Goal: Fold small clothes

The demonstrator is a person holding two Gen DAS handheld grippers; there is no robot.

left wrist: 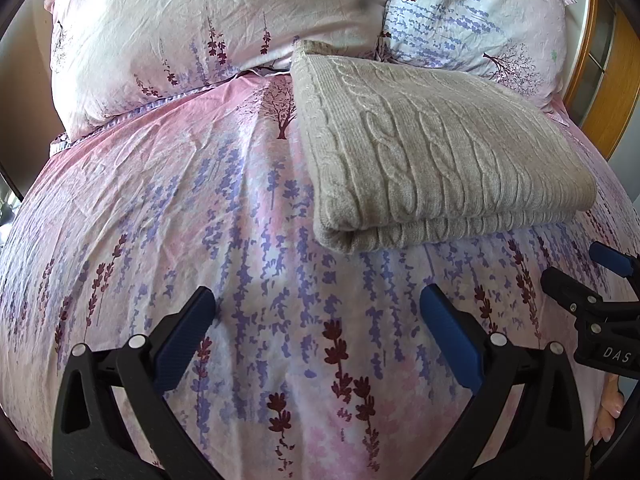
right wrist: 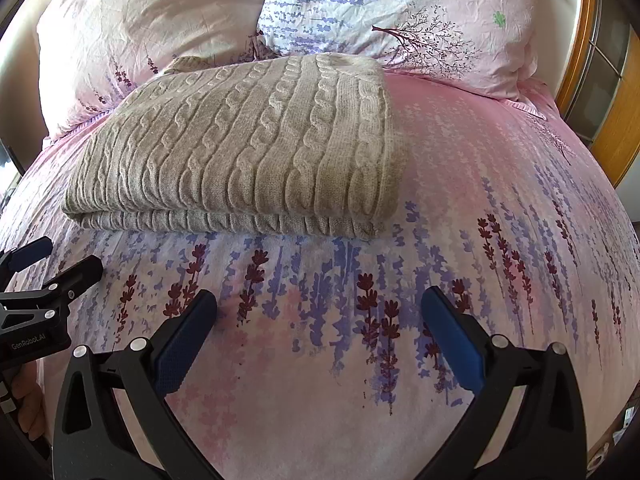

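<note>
The sweater (right wrist: 240, 144) lies on the bed (right wrist: 500, 220) below the pillows (right wrist: 400, 12), already folded into a neat rectangle, with both the left claw (left wrist: 318, 312) and right claw (right wrist: 320, 312) spread, empty and apart from it, so little seems left.

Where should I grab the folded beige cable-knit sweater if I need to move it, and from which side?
Take the sweater by its near stacked edge, coming in low over the bedspread. The layers end there as a thick lip facing both open grippers, left and right, one toward each near corner.
</note>
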